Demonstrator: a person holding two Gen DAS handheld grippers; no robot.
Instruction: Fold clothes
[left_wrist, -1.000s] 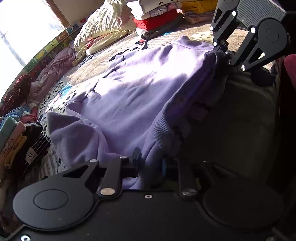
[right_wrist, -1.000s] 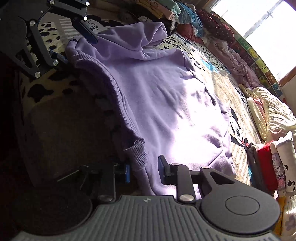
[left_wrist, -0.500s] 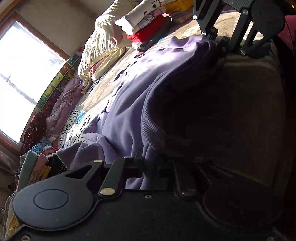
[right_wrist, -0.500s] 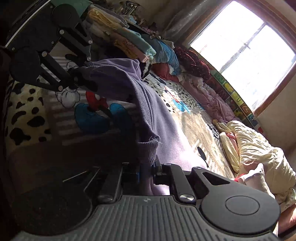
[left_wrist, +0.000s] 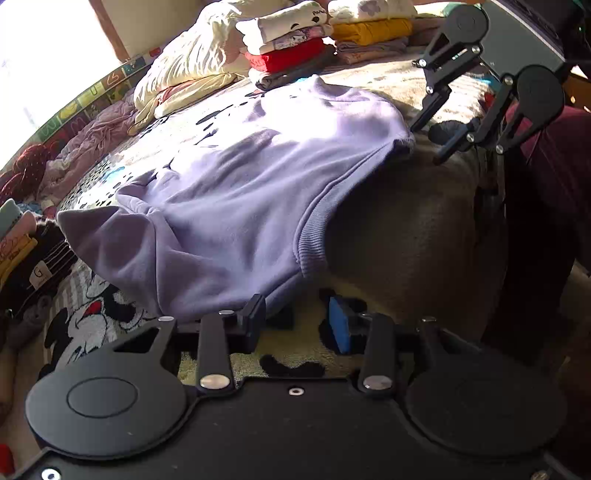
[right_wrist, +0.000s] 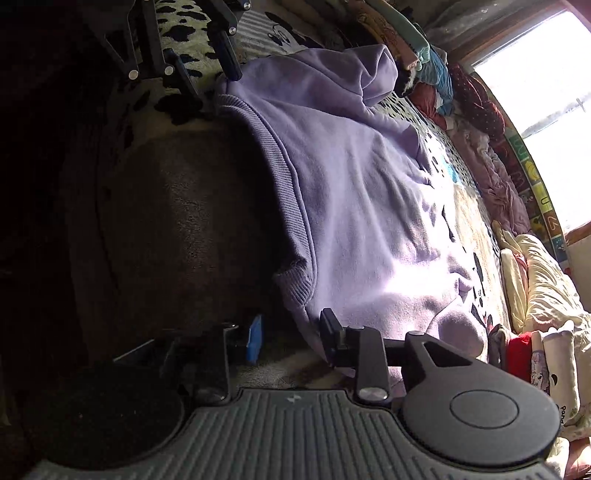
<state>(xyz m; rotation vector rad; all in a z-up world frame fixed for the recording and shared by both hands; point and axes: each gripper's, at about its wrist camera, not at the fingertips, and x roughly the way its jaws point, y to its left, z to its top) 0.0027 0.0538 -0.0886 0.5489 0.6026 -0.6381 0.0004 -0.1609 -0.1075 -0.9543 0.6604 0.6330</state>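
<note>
Sweatshirt (left_wrist: 240, 192) laid flat at the bed (left_wrist: 413, 221) edge for folding; hem released, left tool (left_wrist: 297, 325) and right tool (right_wrist: 291, 338) opening, nothing gripped.

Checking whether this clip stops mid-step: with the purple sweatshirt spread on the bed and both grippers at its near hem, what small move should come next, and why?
Probably draw both grippers back clear of the hem. The left gripper and right gripper have their jaws opening with no cloth between the pads, and the purple sweatshirt lies spread on the bed, ribbed hem at the near edge. Backing off leaves room to regrasp for a fold.
</note>
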